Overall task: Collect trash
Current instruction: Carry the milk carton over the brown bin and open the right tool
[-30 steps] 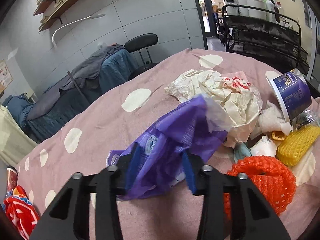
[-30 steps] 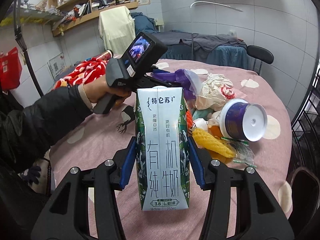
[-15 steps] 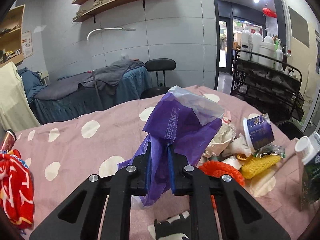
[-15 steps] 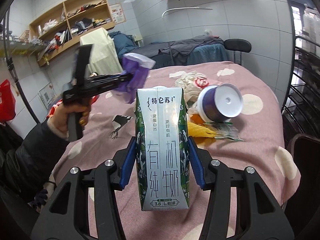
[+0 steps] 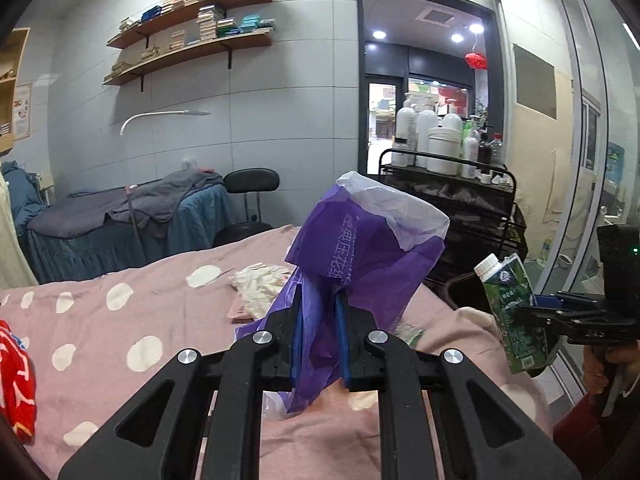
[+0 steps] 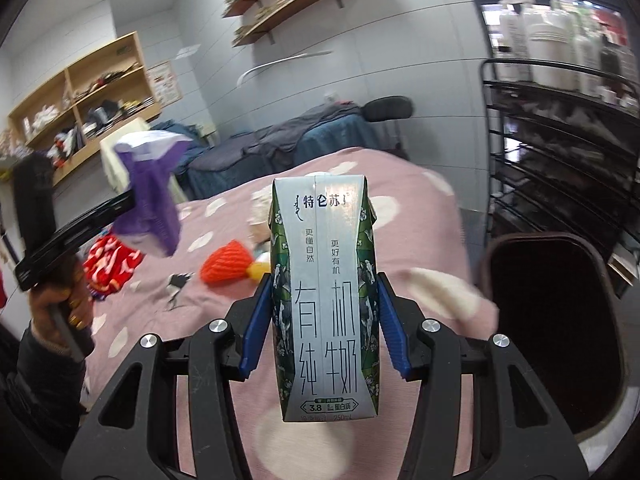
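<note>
My left gripper (image 5: 319, 344) is shut on a crumpled purple plastic bag (image 5: 360, 256), lifted clear of the pink spotted table (image 5: 120, 320). That bag (image 6: 150, 196) and the left gripper (image 6: 132, 204) also show at the left of the right wrist view, held by a hand. My right gripper (image 6: 322, 324) is shut on an upright green and silver milk carton (image 6: 325, 292), which appears at the right of the left wrist view as the carton (image 5: 514, 316). A dark bin (image 6: 556, 336) opens just right of the carton.
On the table lie an orange foam net (image 6: 226, 266), a yellow piece (image 6: 258, 270), crumpled white paper (image 5: 260, 284) and a red patterned cloth (image 6: 108, 264). A black wire cart (image 6: 568, 152) with bottles stands to the right. A covered bed and a black chair (image 5: 250, 200) stand behind.
The left gripper closed on the purple bag and lifted it off the table. Both grippers swung to the right, the carton moving from over the trash pile toward the dark bin.
</note>
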The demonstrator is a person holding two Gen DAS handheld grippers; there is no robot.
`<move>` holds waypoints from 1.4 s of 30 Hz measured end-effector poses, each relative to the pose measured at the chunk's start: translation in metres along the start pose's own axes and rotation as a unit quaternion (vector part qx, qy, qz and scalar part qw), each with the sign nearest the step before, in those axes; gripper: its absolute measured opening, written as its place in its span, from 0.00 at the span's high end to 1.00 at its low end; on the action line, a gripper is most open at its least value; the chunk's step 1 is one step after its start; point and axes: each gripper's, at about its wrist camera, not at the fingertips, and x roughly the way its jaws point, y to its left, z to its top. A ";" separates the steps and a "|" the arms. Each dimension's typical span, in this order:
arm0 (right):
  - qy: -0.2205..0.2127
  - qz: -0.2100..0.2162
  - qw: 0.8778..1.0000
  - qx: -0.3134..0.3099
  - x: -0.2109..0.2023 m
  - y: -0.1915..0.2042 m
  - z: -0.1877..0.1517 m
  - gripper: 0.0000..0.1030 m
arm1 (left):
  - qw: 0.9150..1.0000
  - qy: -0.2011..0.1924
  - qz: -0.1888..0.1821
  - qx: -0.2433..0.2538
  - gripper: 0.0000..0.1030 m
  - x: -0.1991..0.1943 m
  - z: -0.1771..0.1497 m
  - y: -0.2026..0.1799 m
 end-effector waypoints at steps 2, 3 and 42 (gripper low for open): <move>-0.006 -0.022 1.000 0.016 -0.008 -0.019 0.001 0.51 | 1.000 0.001 -0.023 0.004 0.86 0.005 0.002 -0.017; -0.008 -0.035 0.999 0.023 -0.012 -0.029 0.001 0.51 | 0.999 0.001 -0.031 0.006 0.86 0.007 0.002 -0.023; 0.164 -0.197 0.957 0.132 0.059 -0.166 -0.046 0.38 | 0.978 0.069 -0.195 0.036 0.86 0.075 0.002 -0.151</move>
